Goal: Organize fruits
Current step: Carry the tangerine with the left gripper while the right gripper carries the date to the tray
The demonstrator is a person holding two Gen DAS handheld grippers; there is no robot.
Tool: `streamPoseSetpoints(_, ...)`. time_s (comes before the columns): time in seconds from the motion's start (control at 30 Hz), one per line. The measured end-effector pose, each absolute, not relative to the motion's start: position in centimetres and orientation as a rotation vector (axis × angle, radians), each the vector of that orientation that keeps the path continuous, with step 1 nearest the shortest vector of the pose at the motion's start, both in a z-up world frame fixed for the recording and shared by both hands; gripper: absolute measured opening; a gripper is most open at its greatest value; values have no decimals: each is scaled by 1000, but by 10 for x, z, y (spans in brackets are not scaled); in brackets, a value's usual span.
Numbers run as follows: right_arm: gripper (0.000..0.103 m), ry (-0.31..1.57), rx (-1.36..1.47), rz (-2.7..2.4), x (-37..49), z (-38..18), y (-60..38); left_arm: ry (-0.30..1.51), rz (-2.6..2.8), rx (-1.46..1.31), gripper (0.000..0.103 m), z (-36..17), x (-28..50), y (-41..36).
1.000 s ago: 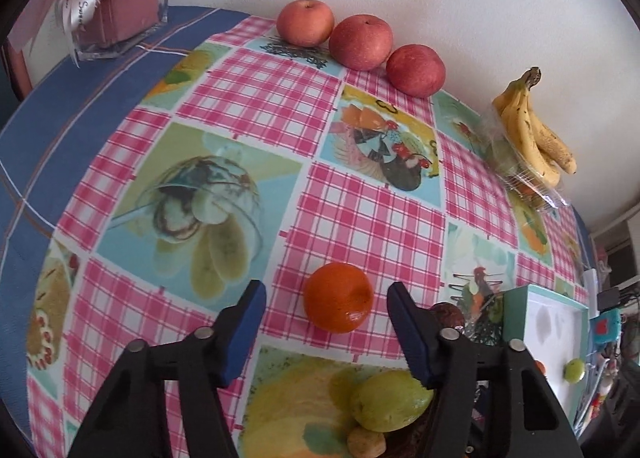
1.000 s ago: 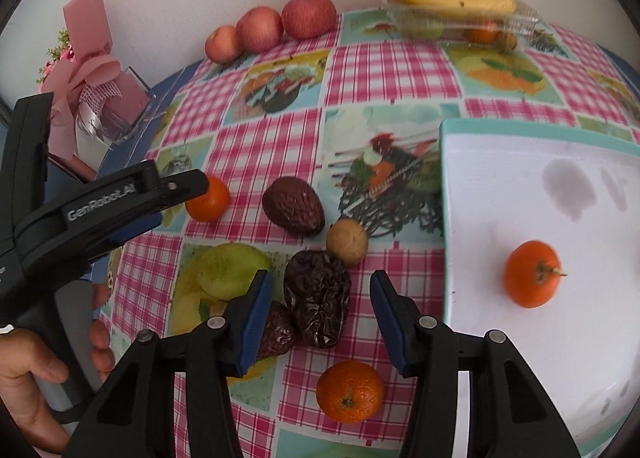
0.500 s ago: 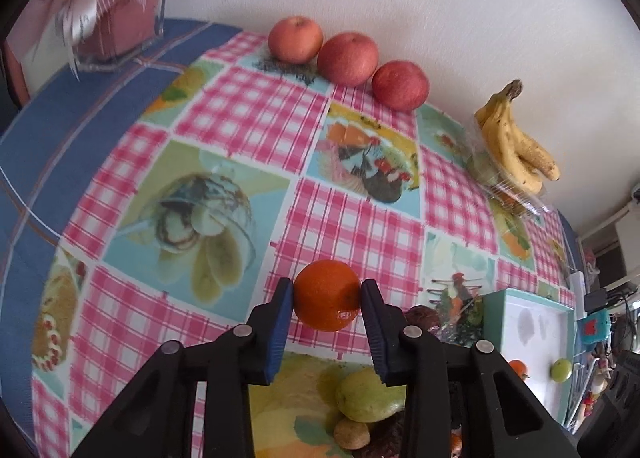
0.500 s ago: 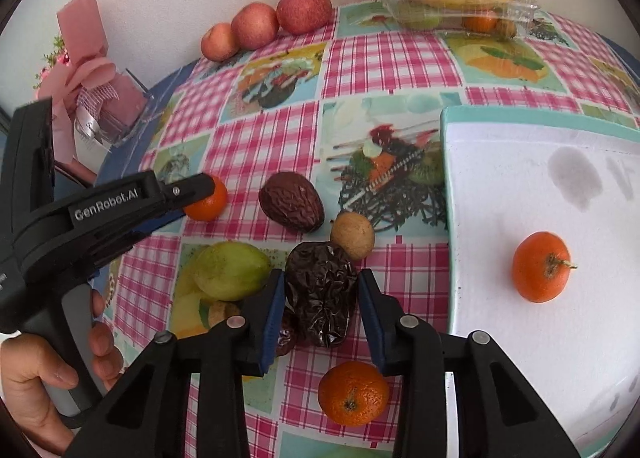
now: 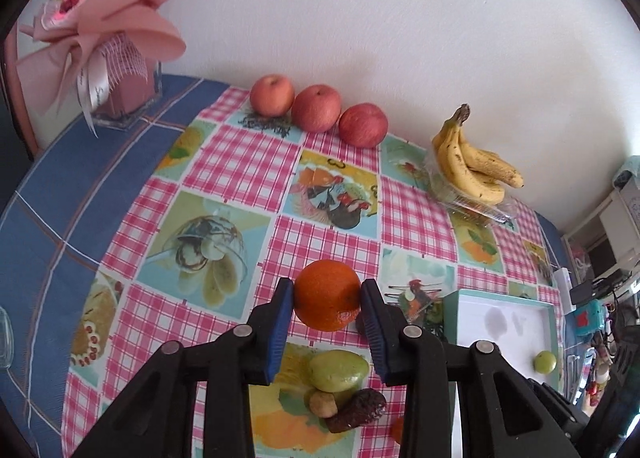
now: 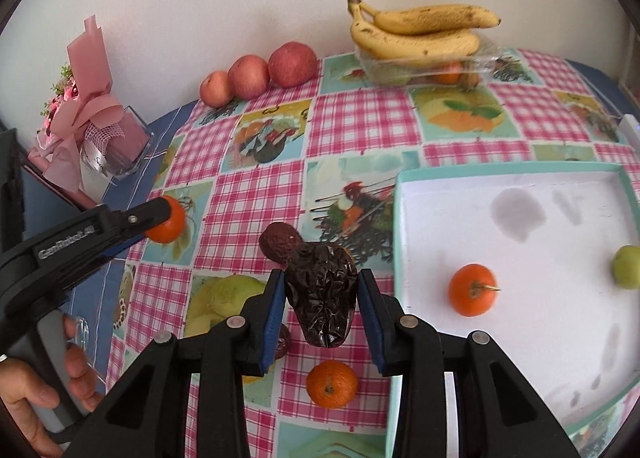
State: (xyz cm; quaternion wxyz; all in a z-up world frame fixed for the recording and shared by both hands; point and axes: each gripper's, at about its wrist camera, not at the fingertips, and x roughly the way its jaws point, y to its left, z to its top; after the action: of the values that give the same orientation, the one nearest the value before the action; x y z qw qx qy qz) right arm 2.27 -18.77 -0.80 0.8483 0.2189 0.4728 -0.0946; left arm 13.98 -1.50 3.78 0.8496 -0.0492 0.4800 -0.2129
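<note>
My left gripper is shut on an orange mandarin and holds it above the checked tablecloth; it also shows in the right wrist view. My right gripper is shut on a wrinkled dark brown fruit and holds it off the table. A white tray with a teal rim lies to the right with a mandarin and a small green fruit in it. On the cloth lie a green pear, another dark fruit and a mandarin.
Three red apples stand in a row by the back wall. A bunch of bananas rests on a clear plastic box. A pink bouquet in a glass holder stands at the far left. A small brown round fruit lies near the pear.
Both grippers have shut on their fruit and lifted it: the left on the mandarin, the right on the wrinkled dark fruit. Both cameras now sit higher above the table.
</note>
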Motion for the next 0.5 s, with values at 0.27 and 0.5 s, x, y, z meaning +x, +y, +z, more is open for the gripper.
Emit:
streamPoseSetpoints(0.27,38,965,442,-265,6,10,-203,986,-468,-79,37,52,125,-23)
streamPoseSetpoints(0.5,38,966,436,-341,-9,13,-230,988,-545,-36,37,55,104,-52)
